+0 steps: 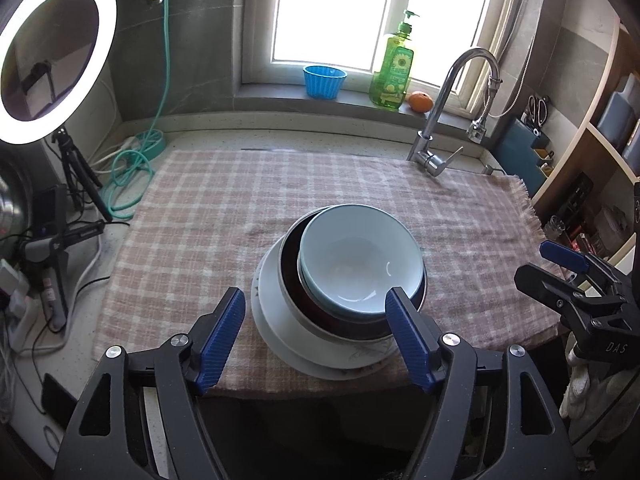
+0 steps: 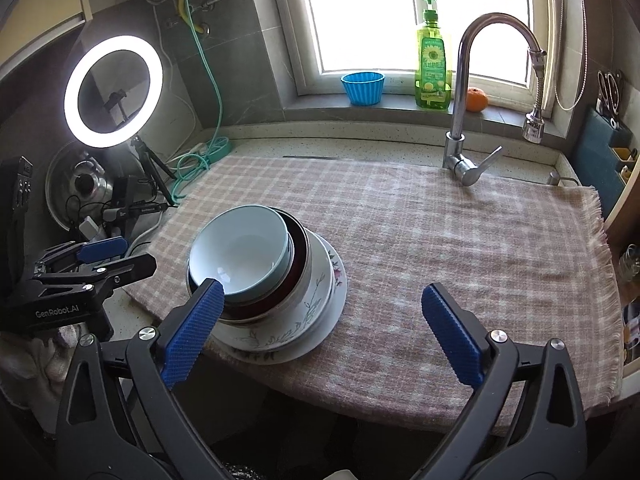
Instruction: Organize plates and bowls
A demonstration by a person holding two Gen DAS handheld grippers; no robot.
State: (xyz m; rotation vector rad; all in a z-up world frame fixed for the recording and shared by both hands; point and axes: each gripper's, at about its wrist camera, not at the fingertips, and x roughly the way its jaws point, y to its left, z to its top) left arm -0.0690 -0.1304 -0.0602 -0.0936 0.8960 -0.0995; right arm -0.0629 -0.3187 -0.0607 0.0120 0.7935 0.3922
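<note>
Left claw [image 1: 316, 336], right claw [image 2: 322, 332] agape, seemingly empty

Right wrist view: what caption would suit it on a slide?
Open right gripper above a checked cloth, beside a light blue bowl nested atop stacked bowls and plates.

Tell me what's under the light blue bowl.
The light blue bowl nests in a dark red bowl, over a floral bowl and white plate. Anything between them is hidden.
</note>
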